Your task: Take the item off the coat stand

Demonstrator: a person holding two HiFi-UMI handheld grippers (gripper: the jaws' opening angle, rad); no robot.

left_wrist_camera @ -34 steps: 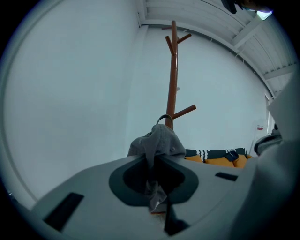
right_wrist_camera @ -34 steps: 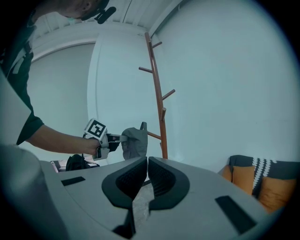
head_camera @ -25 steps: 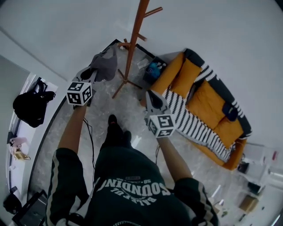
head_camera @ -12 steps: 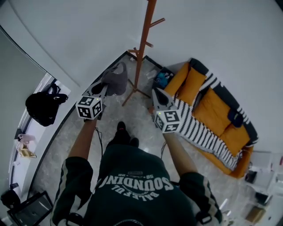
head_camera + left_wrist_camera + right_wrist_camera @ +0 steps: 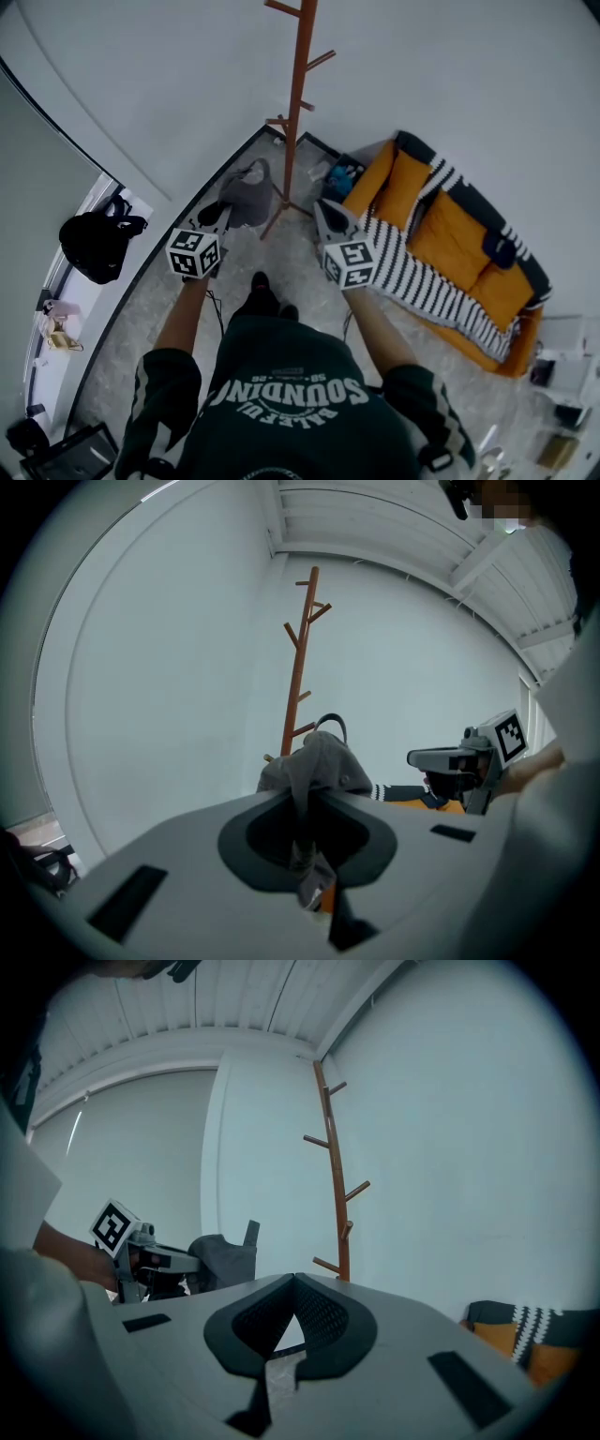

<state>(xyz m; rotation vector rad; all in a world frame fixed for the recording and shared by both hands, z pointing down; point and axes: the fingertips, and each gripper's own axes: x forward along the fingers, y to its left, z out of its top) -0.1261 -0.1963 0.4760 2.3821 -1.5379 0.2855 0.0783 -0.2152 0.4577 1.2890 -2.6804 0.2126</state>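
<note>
We risk dropping the grey cloth item (image 5: 317,764) near the coat stand (image 5: 296,112): left gripper (image 5: 306,804) pinches one thin fold, right gripper (image 5: 293,1284) pressed together, empty.

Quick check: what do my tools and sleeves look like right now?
The left tool and right tool are pale grey, tapering to a tip, with dark pads inside. Each carries a white cube with black square markers. The T-shirt is dark green, short-sleeved, with white lettering and pale stripes on the left sleeve.

grey cloth item (image 5: 247,190), beside brown coat stand (image 5: 298,103)
</note>
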